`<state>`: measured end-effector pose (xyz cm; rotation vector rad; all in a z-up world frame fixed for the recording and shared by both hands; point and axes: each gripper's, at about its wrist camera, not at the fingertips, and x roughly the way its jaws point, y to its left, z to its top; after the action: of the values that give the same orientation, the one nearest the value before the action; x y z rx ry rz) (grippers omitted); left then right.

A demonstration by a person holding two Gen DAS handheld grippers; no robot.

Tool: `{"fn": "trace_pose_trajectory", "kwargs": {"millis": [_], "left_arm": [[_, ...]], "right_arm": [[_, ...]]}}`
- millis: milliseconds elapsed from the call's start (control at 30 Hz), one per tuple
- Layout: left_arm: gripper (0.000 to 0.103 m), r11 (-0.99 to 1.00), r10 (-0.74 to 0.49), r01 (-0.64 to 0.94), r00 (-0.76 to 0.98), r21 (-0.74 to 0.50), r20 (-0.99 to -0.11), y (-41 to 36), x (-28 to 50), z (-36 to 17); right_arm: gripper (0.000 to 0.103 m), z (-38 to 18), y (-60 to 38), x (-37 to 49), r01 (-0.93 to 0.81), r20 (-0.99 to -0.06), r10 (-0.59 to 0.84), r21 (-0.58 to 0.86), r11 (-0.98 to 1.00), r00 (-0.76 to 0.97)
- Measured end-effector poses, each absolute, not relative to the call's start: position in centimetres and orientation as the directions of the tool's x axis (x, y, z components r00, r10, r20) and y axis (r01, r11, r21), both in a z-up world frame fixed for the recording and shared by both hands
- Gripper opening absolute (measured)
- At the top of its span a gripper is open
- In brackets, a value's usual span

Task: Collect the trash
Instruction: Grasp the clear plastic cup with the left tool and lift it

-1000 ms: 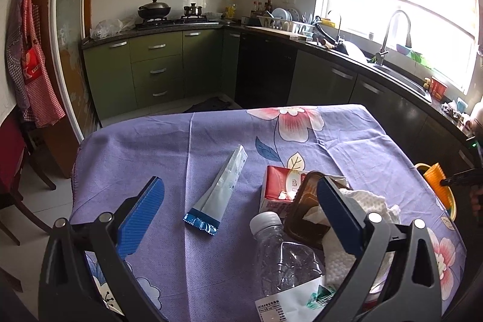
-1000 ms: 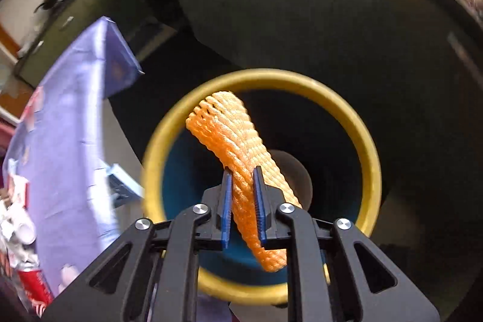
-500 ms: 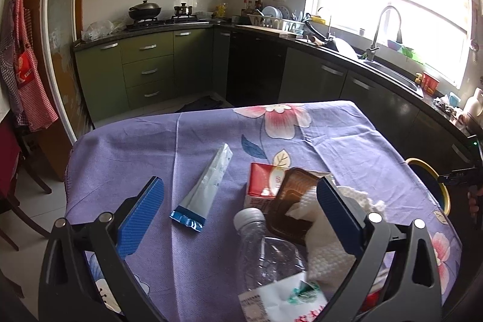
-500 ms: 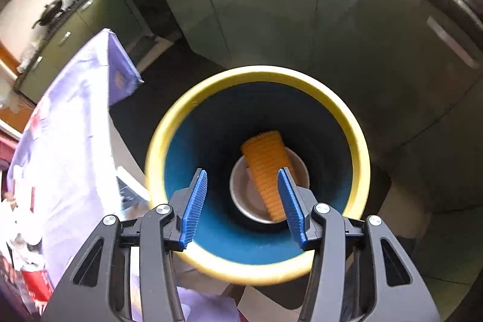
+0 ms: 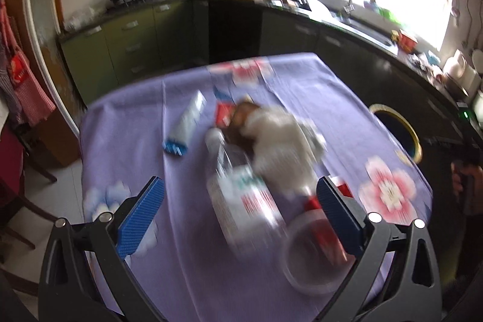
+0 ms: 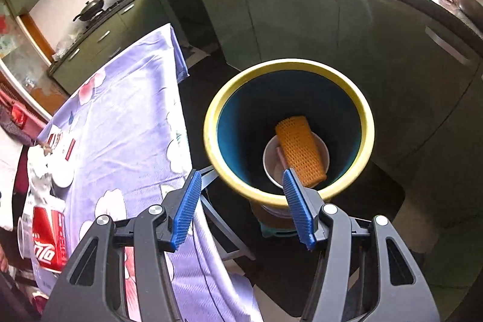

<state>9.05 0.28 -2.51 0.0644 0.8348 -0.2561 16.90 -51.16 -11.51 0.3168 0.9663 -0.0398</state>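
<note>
The right gripper (image 6: 241, 208) is hanging over the near edge of the trash bin (image 6: 211, 122); its jaws are opening, with nothing between them; the bin is standing on the floor, just right of the worktop (image 6: 126, 98); an orange foam net (image 6: 300, 151) is lying deep inside the bin, leaning on a white cup (image 6: 271, 159) at the bottom; a red can (image 6: 49, 237) is lying on the worktop at the near left; the left gripper (image 5: 238, 216) is hanging over the purple flowered worktop (image 5: 126, 125) with its jaws wide apart and holding nothing; this view is blurry; a pile of trash is sitting in the middle of the worktop; a clear plastic bottle (image 5: 238, 195) is lying there, touching a crumpled white tissue (image 5: 283, 141); a blue and white tube (image 5: 187, 122) is lying to the left, a little apart; a clear round cup (image 5: 314, 261) is lying near the right finger; the bin's yellow rim (image 5: 413, 138) is showing at the far right
</note>
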Motion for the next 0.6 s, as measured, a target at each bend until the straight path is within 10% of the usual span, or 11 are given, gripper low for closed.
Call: {"fn": "trace_pose_trajectory", "kwargs": {"millis": [600], "left_arm": [[0.047, 0.974, -0.173, 0.197, 0.342, -0.11, -0.924, -2.1, 8.5, -9.5]], "right_arm": [[0.056, -13.0, -51.3, 15.7, 0.11, -0.798, 0.183, 0.297, 0.949, 0.575]]}}
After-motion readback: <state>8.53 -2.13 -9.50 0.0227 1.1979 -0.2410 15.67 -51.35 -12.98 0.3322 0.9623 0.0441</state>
